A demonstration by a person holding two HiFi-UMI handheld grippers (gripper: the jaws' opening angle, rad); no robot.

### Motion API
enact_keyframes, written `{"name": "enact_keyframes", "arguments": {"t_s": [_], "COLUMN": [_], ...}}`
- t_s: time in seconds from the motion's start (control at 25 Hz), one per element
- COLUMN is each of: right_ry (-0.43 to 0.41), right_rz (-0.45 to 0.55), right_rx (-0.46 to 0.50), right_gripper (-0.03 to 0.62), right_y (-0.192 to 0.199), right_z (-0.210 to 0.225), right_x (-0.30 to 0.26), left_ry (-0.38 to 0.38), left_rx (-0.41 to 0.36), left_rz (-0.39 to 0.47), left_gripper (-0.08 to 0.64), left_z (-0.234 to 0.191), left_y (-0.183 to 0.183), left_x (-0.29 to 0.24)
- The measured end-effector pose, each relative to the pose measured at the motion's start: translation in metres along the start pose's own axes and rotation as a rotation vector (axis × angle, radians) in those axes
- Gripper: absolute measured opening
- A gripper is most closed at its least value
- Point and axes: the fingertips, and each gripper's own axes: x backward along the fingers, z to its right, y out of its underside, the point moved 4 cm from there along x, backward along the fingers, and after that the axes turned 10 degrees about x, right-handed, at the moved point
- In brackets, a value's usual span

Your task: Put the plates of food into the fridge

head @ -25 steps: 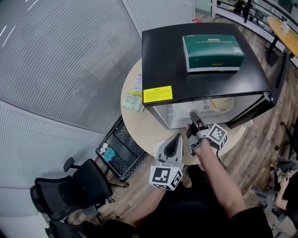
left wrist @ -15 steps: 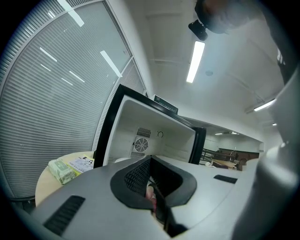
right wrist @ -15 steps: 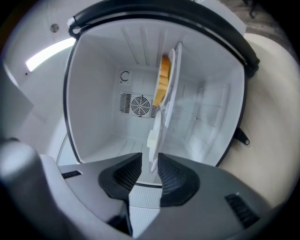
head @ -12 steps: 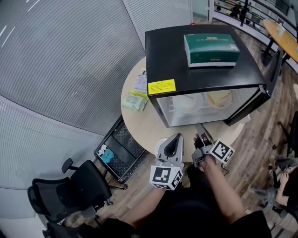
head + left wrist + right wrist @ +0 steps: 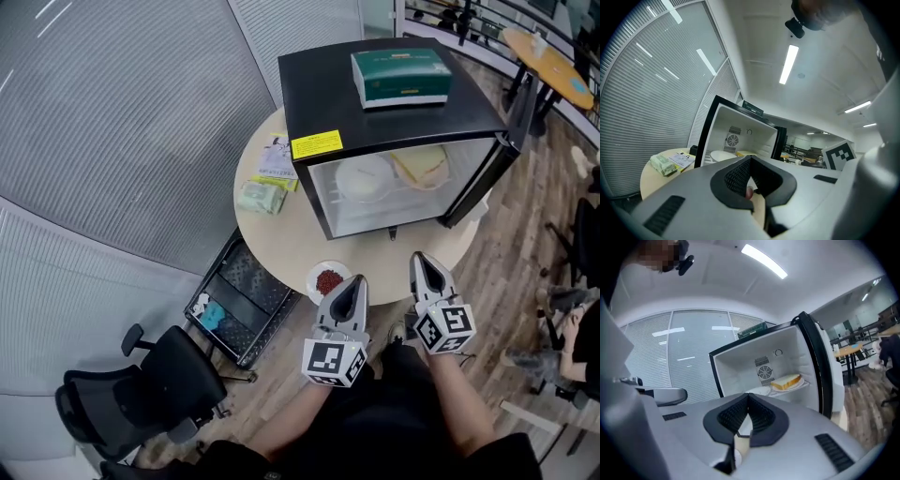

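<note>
Your round table [image 5: 281, 239] carries the open mini fridge [image 5: 328, 94] at the far side. At left lie a leaflet [image 5: 277, 155] & a green packet [image 5: 260, 197], maybe wipes. A small plate of red food [image 5: 328, 279] sits at the near edge.

Two plates [image 5: 364, 178] in fridge [image 5: 319, 84], third plate [image 5: 327, 279] outside

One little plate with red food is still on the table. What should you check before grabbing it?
1. Door of the fridge open: ok.
2. Shelf space beside the bread plate and white plate: cannot tell.
3. Reach to the red food plate, on the table just ahead of the left gripper: ok.
4. Its jaws open for a grab: not ok, together.
5. Is the right gripper free: ok, jaws just closed, nothing between them.
</note>
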Motion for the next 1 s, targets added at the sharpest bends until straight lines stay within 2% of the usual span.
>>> {"name": "enact_keyframes", "arguments": {"t_s": [0.2,0.32,0.56,0.8,1.0], "right_ry": [-0.008,-0.028,-0.067,-0.098,-0.124], "right_rz": [0.038,0.027,0.03,0.039,0.023], "right_rx": [0.102,0.096,0.123,0.148,0.142], "right_gripper": [0.009,0.009,0.009,0.009,0.009], "right_y": [0.005,0.013,0.01,0.008,0.012], "right_z": [-0.005,-0.003,0.004,0.013,0.015], "right_x": [0.026,0.04,0.054,0.063,0.066], "left_ry": [-0.006,-0.012,-0.041,-0.059,-0.069], "left_rx": [-0.017,-0.031,-0.001,-0.002,0.076], "left_rz": [-0.009,-0.029,-0.023,-0.011,-0.004], "left_gripper": [0.005,0.005,0.005,0.005,0.005], "left_z": [0.011,0.021,0.034,0.05,0.049], "left_y": [0.014,0.026,0.041,0.042,0.05], "left_x": [0.008,0.013,0.014,0.009,0.01]}}
